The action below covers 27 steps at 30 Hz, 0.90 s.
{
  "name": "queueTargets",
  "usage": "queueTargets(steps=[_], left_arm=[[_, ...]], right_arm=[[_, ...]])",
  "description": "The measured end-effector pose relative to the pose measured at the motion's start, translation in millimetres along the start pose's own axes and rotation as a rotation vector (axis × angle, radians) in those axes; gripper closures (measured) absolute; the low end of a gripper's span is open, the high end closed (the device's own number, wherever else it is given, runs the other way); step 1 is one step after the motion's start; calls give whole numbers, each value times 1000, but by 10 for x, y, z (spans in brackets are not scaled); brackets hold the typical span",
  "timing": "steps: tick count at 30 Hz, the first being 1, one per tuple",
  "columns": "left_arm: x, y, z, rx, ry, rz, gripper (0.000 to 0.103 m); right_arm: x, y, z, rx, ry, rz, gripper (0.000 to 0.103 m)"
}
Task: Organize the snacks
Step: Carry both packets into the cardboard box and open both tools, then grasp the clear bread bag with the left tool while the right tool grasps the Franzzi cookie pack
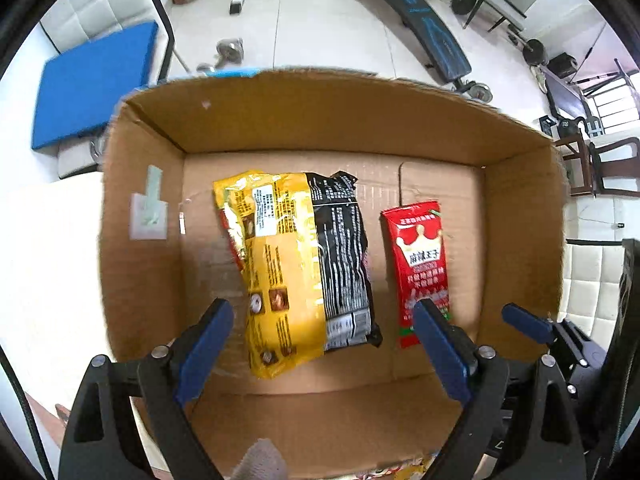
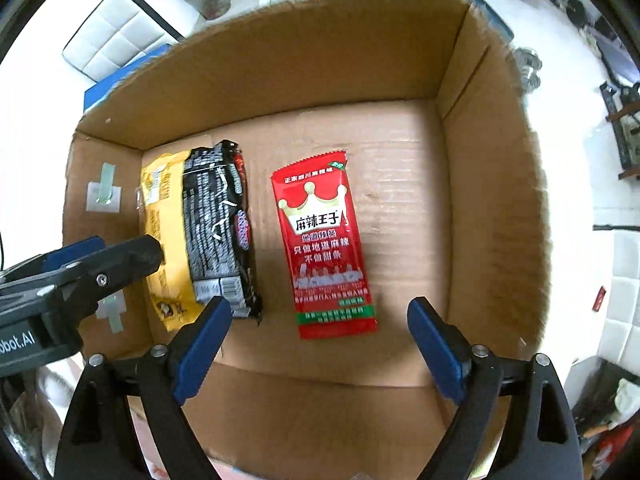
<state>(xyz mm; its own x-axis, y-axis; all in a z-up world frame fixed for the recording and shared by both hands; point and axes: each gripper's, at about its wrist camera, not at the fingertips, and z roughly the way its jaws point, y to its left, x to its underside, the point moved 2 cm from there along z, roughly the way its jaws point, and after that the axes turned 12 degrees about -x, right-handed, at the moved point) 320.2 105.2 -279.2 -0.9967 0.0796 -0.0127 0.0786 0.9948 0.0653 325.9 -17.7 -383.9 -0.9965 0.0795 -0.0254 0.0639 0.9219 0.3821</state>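
Note:
An open cardboard box (image 1: pixel 328 128) (image 2: pixel 312 80) holds three snack packs lying flat on its floor. A yellow pack (image 1: pixel 276 264) (image 2: pixel 164 240) lies at the left, a black pack (image 1: pixel 344 260) (image 2: pixel 216 224) overlaps its right side, and a red pack with a crown (image 1: pixel 424 268) (image 2: pixel 326 248) lies apart to the right. My left gripper (image 1: pixel 324 344) is open and empty above the yellow and black packs. My right gripper (image 2: pixel 320 340) is open and empty above the near end of the red pack. Each view shows the other gripper at its edge.
The box stands on a white surface (image 1: pixel 48 264). A blue pad (image 1: pixel 92 84) and white cushion (image 2: pixel 116 32) lie behind it at the left. Gym gear, a dark bench (image 1: pixel 420 20) and weights (image 1: pixel 464 0), stands on the tiled floor beyond. More snack wrappers show at the near box edge (image 1: pixel 400 470).

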Motion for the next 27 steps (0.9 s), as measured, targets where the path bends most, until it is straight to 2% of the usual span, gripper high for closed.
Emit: queueTargets(steps=[2,3,7,9,12,17,19,22,27], left_arm=[[113,21,-88,2,-35,2,11],[158,57,-124,-3,-54,6,11],[270,67,-361,-36,-157,15,11],[357,72,-469,-19,-185,10,11],[511,110,-609,13,-219,-8,11],[988,208,-772,-12,-285,-12,11],[1253,279,-749,-29,-284,-18,11],[1626,455,-558,-62,-241,-53,11],[2152,818,-2,-102,-99,-139,11]], right_arm=[[91,79,-129,12,-30,-27,11],[3,143,-227,11,-39,-30,11],[249,172,-560,0,-89,-49,11],[332,180,-704,-7,-106,-54,11],[546,260,-914,-34,-120,-51,10],[1025,233,-1023,-75,-119,-33,10],[1278,181,-961,-86,-91,-17,10],[1608,88,-746,-112,-37,38,10],[2088,67,-210,-228,96,148,10]])
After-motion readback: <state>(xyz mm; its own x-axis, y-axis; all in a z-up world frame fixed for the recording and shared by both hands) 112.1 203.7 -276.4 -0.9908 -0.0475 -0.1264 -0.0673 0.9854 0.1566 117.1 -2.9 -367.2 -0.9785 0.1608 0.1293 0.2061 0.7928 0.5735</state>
